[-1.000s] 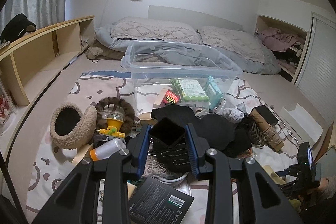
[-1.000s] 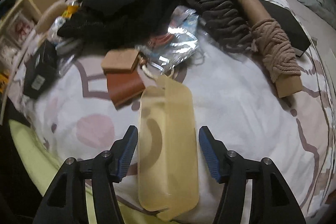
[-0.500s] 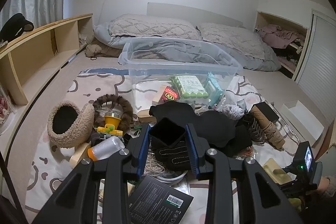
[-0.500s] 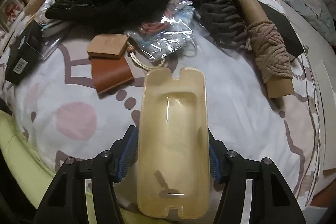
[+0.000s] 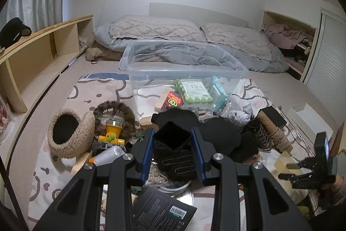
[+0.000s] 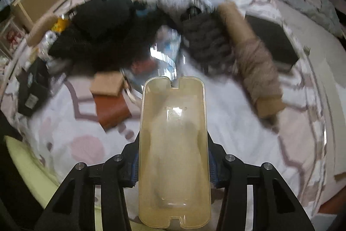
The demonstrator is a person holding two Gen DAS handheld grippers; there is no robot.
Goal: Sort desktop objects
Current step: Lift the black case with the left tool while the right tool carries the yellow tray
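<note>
The yellowish plastic lid (image 6: 174, 151) sits lengthwise between the jaws of the right gripper (image 6: 174, 168), which have just been closing and now clamp its two long sides; its notched far end reaches out over the white patterned blanket (image 6: 227, 114). This view is blurred. Past the lid's tip lies a heap: a tan block (image 6: 107, 83) on a brown leather piece (image 6: 111, 110), crinkled clear wrapping (image 6: 166, 51), black cloth (image 6: 103, 36), dark cord (image 6: 207, 40) and a cardboard tube wound with beige rope (image 6: 252, 60), with a flat black box (image 6: 274, 40) just beyond the tube. Bare blanket lies open on both sides of the lid, wider toward the right edge.

In the left wrist view, the left gripper (image 5: 174, 149) has its jaws clamped on a small black square cup (image 5: 172, 135), held above a black mesh pouch (image 5: 177, 162). Ahead, a clear storage bin (image 5: 183, 60) stands on the blanket (image 5: 97, 90), holding a green battery pack (image 5: 193, 91) and other small packs. Left of the heap sit a fuzzy beige slipper (image 5: 69, 136), a yellow toy (image 5: 111, 132) and a white spool (image 5: 109, 154); the blanket's far left corner is free. A black booklet (image 5: 162, 209) lies at the near edge. At the right edge, the right gripper (image 5: 287, 170) holds the lid (image 5: 283, 162).
</note>
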